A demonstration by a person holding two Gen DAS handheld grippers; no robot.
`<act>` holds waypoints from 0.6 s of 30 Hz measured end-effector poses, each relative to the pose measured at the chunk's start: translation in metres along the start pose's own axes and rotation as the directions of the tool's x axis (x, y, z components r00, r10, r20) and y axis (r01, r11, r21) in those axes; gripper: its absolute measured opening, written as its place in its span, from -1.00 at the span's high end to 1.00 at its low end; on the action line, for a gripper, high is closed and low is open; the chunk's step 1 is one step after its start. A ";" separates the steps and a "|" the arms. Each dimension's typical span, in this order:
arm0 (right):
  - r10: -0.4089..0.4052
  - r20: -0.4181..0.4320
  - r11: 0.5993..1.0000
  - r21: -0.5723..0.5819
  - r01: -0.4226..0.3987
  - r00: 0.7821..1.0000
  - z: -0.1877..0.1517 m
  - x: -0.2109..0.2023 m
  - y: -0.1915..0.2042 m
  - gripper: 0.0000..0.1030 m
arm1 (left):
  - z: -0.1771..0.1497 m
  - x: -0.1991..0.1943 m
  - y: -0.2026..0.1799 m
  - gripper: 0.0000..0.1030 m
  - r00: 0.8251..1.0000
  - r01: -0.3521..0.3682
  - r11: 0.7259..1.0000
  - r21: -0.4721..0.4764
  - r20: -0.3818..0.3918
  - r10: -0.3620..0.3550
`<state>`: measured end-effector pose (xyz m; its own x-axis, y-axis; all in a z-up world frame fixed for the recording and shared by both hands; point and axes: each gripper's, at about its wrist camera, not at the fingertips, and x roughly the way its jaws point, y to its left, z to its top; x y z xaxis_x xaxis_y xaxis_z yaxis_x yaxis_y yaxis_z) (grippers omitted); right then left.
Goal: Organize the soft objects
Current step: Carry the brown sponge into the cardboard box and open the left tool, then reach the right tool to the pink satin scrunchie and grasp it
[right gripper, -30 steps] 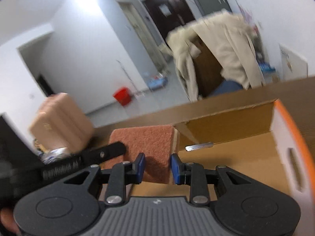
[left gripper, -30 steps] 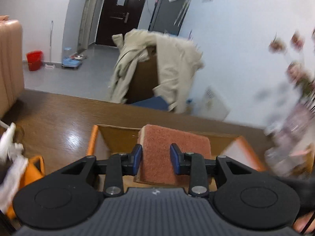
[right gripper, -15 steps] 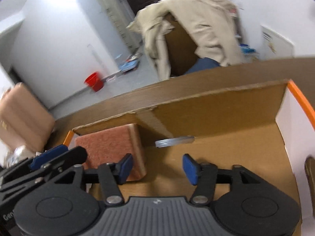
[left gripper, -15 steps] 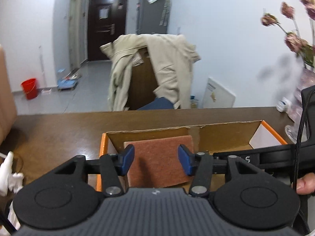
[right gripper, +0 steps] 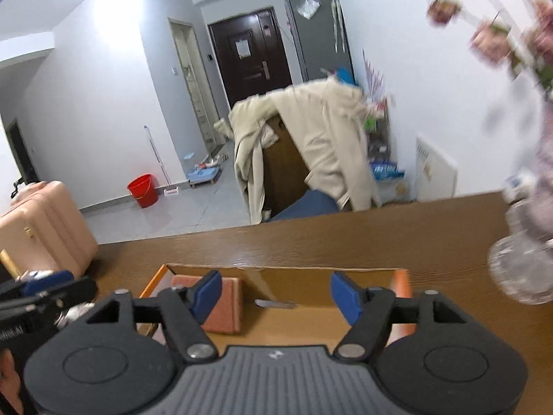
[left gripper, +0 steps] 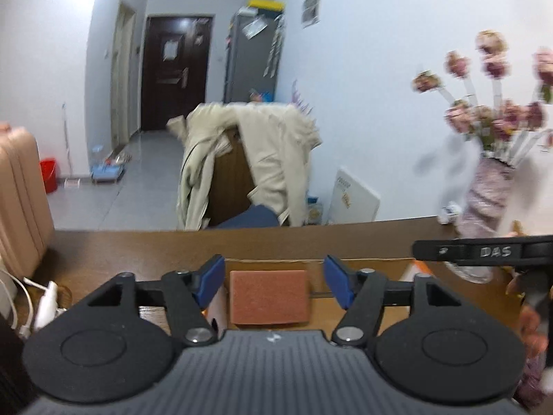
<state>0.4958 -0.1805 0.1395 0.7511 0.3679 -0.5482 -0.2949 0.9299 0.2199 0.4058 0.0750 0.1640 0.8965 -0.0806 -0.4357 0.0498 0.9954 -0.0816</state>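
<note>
A reddish-brown scouring sponge [left gripper: 269,296] lies at the left end of an open cardboard box [left gripper: 366,263] with orange edges, on the brown table. My left gripper [left gripper: 273,285] hovers above and behind the sponge; its jaws are opening and nothing is between the blue pads. In the right wrist view the same sponge [right gripper: 224,304] sits at the box's [right gripper: 311,276] left end. My right gripper [right gripper: 276,294] hangs over the box's bare middle, its jaws opening with nothing between them. The left gripper's tip [right gripper: 48,287] shows at the far left there.
A glass vase of pink flowers [left gripper: 487,204] stands on the table's right end, close to the box. White cables and a plug [left gripper: 45,304] lie at the left. Beyond the table's far edge stand a chair draped with a beige coat [left gripper: 255,162] and a pink suitcase [right gripper: 41,228].
Both grippers let go of the sponge, opened wide and drew up and back from the box. The sponge now lies flat at the box's left end.
</note>
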 end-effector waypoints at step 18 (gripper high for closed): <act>-0.151 0.191 0.989 0.020 0.150 0.970 -0.267 -0.241 -0.043 -0.79 | -0.210 -0.190 -0.114 -0.96 0.975 0.209 0.976 0.056 0.059 -0.212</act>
<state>0.1702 -0.3085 0.0463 0.8857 0.2161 -0.4109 -0.1676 0.9742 0.1512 0.1376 -0.0344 0.0675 0.8899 -0.2870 -0.3546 0.2608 0.9578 -0.1208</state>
